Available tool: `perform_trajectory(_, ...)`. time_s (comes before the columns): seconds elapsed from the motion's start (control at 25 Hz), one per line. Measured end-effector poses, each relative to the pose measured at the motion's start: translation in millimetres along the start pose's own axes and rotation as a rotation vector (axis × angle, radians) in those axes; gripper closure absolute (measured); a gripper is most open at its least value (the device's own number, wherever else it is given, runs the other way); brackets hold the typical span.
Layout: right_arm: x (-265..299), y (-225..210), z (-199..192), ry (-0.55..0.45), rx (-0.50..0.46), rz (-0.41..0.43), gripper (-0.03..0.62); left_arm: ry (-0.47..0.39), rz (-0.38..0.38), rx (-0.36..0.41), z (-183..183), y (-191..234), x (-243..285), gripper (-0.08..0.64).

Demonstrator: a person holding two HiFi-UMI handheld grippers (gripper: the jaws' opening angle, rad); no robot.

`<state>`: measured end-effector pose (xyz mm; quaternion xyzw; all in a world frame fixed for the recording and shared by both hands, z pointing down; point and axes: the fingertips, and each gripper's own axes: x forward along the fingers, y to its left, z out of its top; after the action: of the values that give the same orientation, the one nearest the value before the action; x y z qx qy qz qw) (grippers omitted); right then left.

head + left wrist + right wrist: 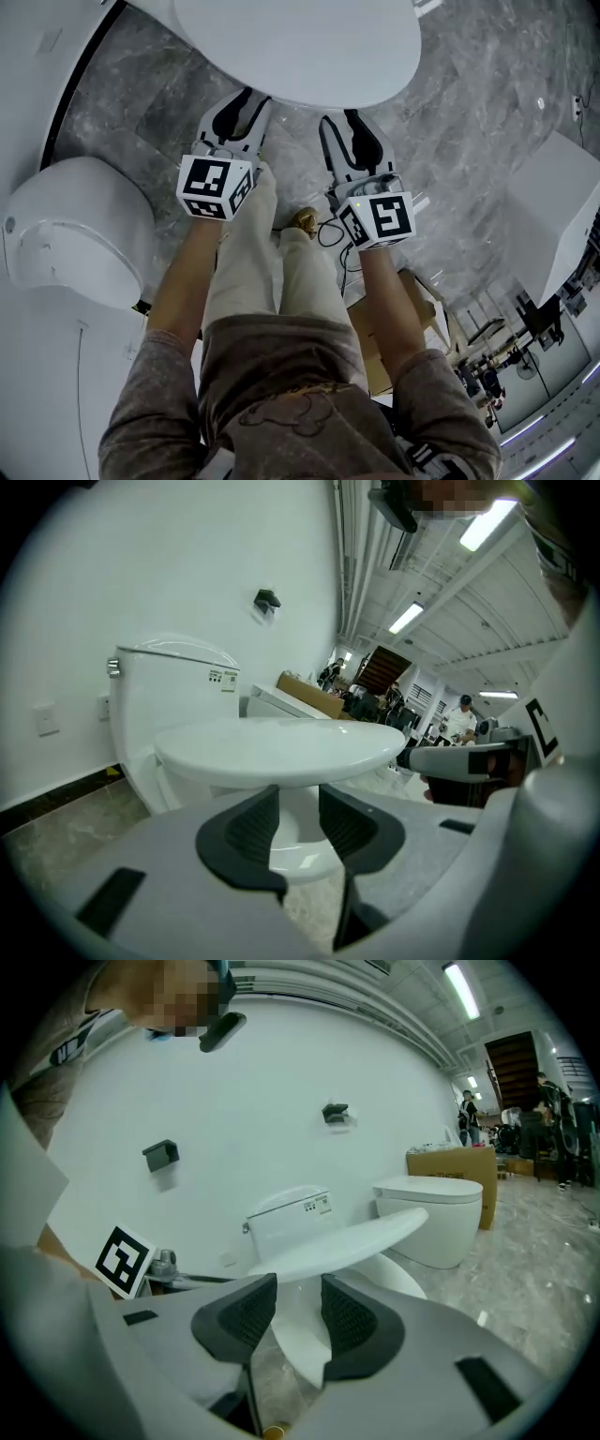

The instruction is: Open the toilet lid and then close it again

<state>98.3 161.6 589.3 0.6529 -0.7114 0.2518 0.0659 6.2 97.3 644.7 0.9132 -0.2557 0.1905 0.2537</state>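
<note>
The toilet lid [300,47] stands partly raised, tilted up off the bowl [291,846], with its front edge toward us at the top of the head view. In the left gripper view the lid [281,747] hangs as a flat white disc clear above the bowl, with the tank [173,691] behind it against the white wall.

Our left gripper [246,101] reaches under the lid's front edge. Its jaws stand apart with only the bowl showing through the gap, and the lid's rim lies just over their tips. Our right gripper [349,120] sits beside it, also under the edge. Its jaws are likewise spread, clamped on nothing, and the lid [347,1241] slants across just above them. We cannot tell whether the lid rests on either pair of tips.

Both marker cubes [214,186] face up toward us above the grey marble floor [469,112]. A second toilet [441,1208] stands to the right, with a cardboard box [450,1162] behind it.
</note>
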Motion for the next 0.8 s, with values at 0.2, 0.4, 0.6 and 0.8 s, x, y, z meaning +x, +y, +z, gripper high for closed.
perform_trajectory(0.2,11.5,28.5,59.8,-0.005,-0.039,0.033,0.426,-0.017,-0.001,-0.046,44.5,13.2,-19.7,0.420)
perform_trajectory(0.4,30.7,42.6,113.9,0.009,-0.038,0.030,0.425,-0.011,-0.025,-0.076,84.9,26.3,-31.2,0.424)
perform_trajectory(0.6,54.8,60.7,160.7,-0.005,-0.081,0.082,0.425,-0.045,0.012,-0.125,120.8,44.8,-37.3,0.428)
perform_trajectory(0.8,87.1,80.3,203.2,-0.019,-0.147,0.175,0.425,-0.096,0.066,-0.130,158.9,69.1,-43.2,0.428)
